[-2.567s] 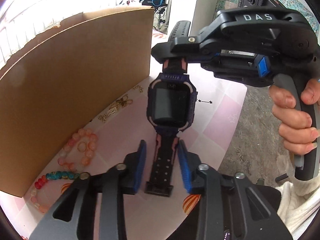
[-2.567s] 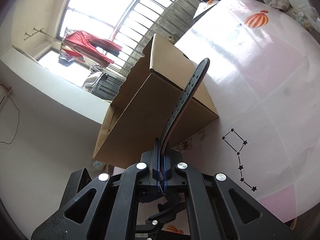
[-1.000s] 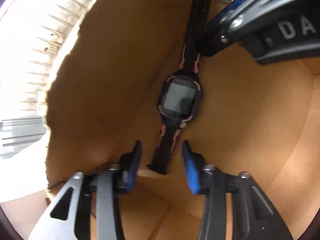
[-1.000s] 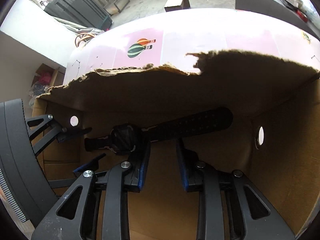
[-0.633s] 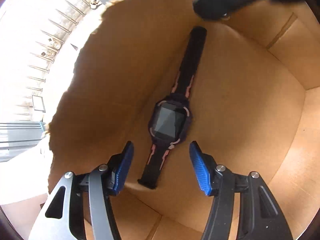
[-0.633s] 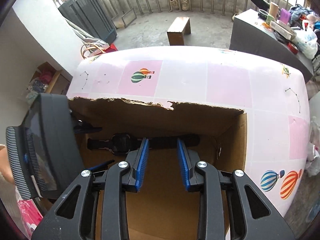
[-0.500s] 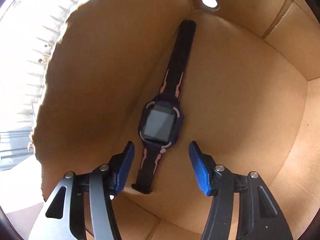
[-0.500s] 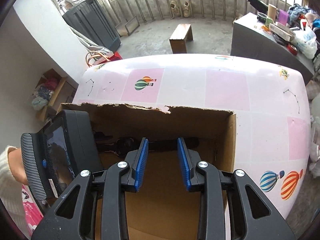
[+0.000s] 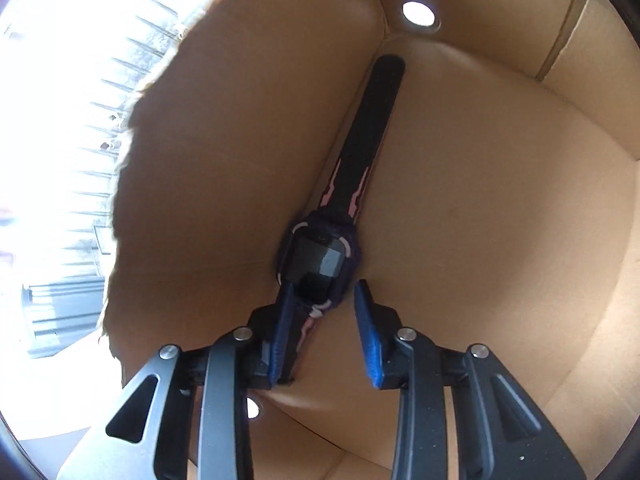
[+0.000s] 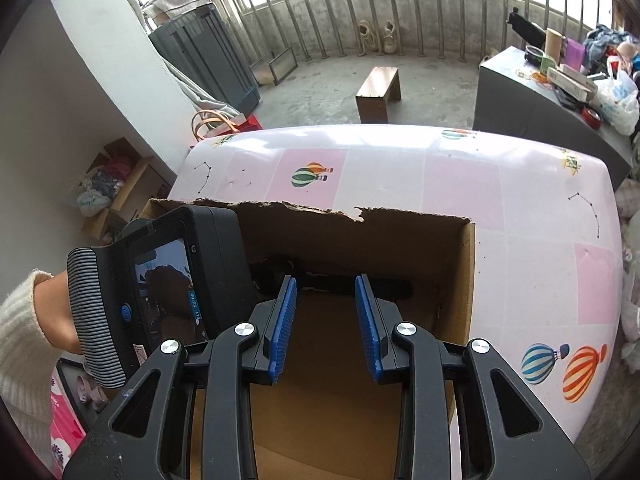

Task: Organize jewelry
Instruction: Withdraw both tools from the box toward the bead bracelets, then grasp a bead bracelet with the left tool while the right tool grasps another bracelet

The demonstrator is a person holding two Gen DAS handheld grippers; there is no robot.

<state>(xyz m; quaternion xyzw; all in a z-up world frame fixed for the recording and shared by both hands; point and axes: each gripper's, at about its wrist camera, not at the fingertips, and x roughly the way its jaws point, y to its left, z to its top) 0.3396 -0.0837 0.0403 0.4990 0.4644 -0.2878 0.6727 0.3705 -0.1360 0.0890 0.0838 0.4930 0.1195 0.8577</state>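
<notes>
Looking down: I see the watch (image 9: 320,258) flat on the floor of the cardboard box (image 9: 500,240), along its torn side wall.
Left gripper (image 9: 322,332): my jaws are closing over the lower strap inside the box; pads not pressing it, nothing gripped.
Right gripper (image 10: 326,330): above the box, jaws apart and empty.
Box: on the pink worktop (image 10: 520,200).
Sleeve (image 10: 20,344): left of the box, behind my left gripper.
</notes>
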